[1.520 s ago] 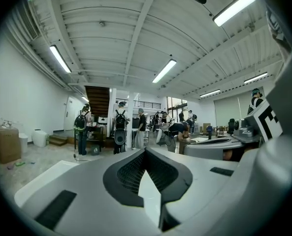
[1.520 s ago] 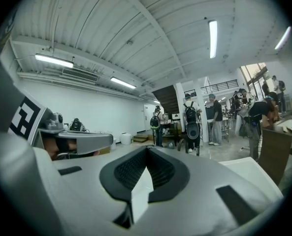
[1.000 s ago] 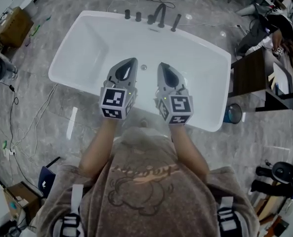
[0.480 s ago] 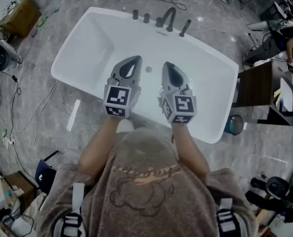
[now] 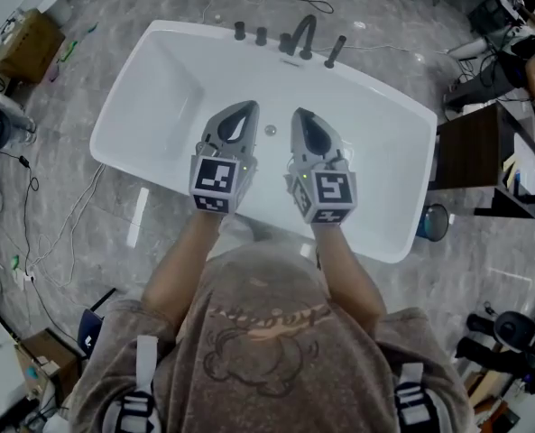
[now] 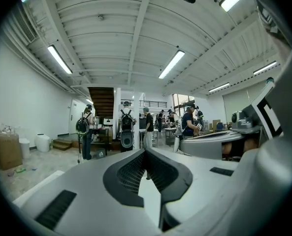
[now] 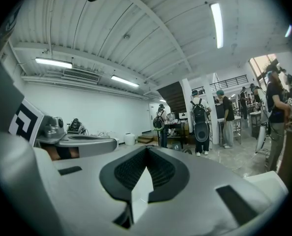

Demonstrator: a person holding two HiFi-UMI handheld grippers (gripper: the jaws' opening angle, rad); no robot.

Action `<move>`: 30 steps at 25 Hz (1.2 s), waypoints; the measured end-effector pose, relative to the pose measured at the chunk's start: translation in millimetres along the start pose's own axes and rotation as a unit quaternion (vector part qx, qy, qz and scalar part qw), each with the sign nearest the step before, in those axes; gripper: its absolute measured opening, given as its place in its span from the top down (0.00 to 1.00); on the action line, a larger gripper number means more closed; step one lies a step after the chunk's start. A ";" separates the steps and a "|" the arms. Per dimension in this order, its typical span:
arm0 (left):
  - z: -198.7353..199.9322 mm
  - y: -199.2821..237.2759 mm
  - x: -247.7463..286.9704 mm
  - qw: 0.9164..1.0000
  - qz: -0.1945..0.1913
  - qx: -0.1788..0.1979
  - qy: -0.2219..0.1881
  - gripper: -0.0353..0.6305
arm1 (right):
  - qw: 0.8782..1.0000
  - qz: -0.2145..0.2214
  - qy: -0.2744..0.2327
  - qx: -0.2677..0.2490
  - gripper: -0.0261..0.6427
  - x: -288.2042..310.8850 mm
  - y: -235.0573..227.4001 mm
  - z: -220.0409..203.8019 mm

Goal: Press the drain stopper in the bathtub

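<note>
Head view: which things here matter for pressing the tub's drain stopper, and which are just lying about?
For the job: bathtub, drain stopper, left tool, right tool.
Lying about: cardboard box, dark cabinet, faucet.

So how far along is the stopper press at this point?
Nothing looks done: the stopper sits untouched on the tub floor. In hand: left tool and right tool hover above the tub, shut and empty. Left: lower one and press.
</note>
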State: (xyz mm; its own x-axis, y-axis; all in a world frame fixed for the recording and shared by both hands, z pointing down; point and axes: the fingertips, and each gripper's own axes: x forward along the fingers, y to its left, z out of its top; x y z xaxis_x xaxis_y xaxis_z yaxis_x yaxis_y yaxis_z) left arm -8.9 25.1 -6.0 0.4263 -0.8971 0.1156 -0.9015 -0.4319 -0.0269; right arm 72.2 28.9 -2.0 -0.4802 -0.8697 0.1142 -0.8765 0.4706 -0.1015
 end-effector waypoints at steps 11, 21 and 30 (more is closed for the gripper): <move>-15.6 25.4 37.2 0.999 -0.039 0.002 0.005 0.93 | 1.000 -0.026 0.008 0.010 0.96 44.0 -8.1 -16.7; -50.9 59.9 79.4 0.998 -0.062 -0.002 -0.001 0.93 | 1.000 -0.019 -0.003 0.004 0.96 99.2 -16.3 -53.9; -112.8 88.8 114.0 0.998 -0.062 -0.024 0.003 0.93 | 1.000 -0.024 0.013 -0.002 0.96 140.9 -27.4 -115.0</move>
State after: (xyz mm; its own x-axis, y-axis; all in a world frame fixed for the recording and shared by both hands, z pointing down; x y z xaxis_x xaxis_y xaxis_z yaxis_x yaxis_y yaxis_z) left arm -48.7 -105.1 116.8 0.5342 -0.8366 0.1216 -0.8447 -0.5341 0.0364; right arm 24.6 -89.4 130.5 -0.4380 -0.8873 0.1445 -0.8988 0.4289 -0.0907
